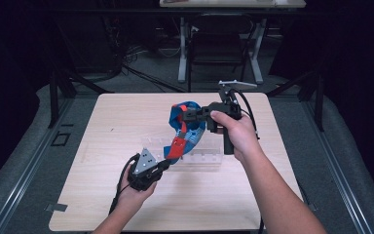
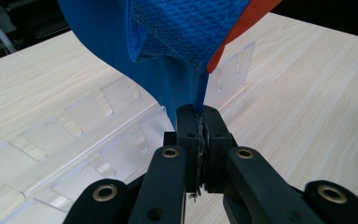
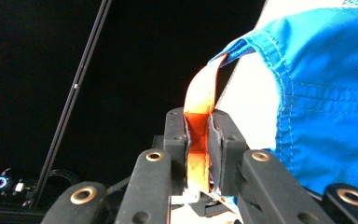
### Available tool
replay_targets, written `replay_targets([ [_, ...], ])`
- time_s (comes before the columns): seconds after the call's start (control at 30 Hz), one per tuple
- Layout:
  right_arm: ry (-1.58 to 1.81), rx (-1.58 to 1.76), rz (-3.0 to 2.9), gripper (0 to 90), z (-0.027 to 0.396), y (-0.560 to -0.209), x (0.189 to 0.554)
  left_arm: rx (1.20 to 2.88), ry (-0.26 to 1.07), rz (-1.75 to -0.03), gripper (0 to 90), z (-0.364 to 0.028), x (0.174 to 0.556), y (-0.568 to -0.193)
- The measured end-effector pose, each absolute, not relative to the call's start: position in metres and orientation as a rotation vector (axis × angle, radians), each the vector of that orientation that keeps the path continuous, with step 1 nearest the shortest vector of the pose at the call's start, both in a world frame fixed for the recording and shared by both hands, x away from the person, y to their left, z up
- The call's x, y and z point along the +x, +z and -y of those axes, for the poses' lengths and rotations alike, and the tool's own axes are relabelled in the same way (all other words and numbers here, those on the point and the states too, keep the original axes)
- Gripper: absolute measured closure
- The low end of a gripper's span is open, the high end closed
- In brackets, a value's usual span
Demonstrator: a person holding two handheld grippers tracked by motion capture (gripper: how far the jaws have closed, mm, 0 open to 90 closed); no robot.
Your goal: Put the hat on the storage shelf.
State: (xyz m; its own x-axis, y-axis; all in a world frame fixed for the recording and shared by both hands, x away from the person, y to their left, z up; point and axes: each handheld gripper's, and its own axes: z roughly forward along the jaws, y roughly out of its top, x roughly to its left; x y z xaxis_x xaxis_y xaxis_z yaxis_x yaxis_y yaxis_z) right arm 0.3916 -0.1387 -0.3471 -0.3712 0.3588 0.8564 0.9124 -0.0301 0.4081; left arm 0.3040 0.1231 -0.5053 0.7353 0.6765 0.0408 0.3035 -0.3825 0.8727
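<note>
A blue, white and orange fabric vest (image 1: pixel 185 127) hangs stretched between my two grippers above the table. My left gripper (image 1: pixel 164 165) sits low at the near side, shut on the vest's lower edge; in the left gripper view its jaws pinch a thin blue hem (image 2: pixel 200 100) under blue mesh (image 2: pixel 177 28). My right gripper (image 1: pixel 189 115) is held higher, shut on the vest's top. In the right gripper view an orange strap (image 3: pixel 199 126) is clamped between the pads, with blue stitched cloth (image 3: pixel 326 116) to the right.
A clear acrylic rack (image 1: pixel 195 157) with upright slots lies on the light wooden table (image 1: pixel 126 209), right under the vest; the rack (image 2: pixel 74 140) spreads left of the jaws. Beyond the table's far edge stand a desk frame and cables (image 1: pixel 219 53) in the dark.
</note>
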Motion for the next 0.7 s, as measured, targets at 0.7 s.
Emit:
replay_targets([
  [0.7, -1.366, -1.415, 1.73, 78.4, 0.151, -0.373, 0.4, 1.994, 0.493, -0.788, 88.1, -0.119, 0.31, -0.523],
])
